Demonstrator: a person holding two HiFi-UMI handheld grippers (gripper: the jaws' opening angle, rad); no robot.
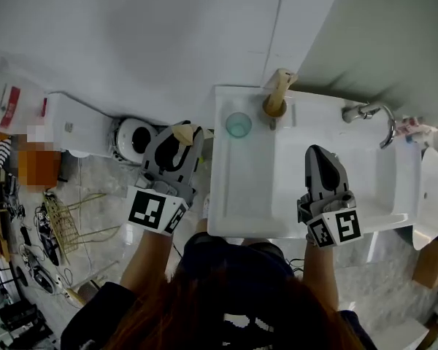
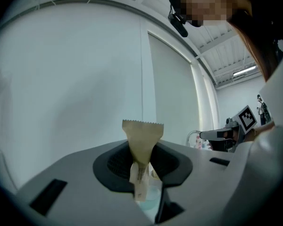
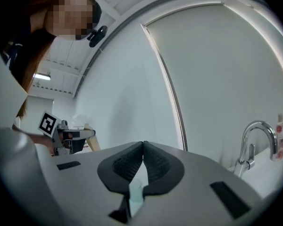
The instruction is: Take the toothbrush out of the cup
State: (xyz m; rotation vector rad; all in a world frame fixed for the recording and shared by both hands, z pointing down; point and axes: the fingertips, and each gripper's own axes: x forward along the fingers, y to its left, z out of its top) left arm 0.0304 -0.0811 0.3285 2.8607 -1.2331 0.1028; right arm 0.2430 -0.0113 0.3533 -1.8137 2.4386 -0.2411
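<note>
My left gripper [image 1: 182, 134] hangs just left of the white sink [image 1: 226, 210], shut on a beige paper toothbrush packet [image 1: 185, 131]. In the left gripper view the packet [image 2: 142, 138] stands upright between the pads, its serrated top above them. A brown cup [image 1: 274, 107] on the sink's back ledge holds another beige packet [image 1: 282, 81]. A teal cup [image 1: 239, 125] stands to its left and shows under the right jaws [image 3: 136, 195]. My right gripper [image 1: 320, 154] is over the basin, shut and empty [image 3: 143, 147].
A chrome tap [image 1: 370, 112] [image 3: 251, 145] rises at the sink's back right, with small bottles [image 1: 414, 128] beside it. A white toilet [image 1: 135, 138] stands left of the sink. Cables and clutter [image 1: 55, 224] lie on the floor at the left. A white wall is straight ahead.
</note>
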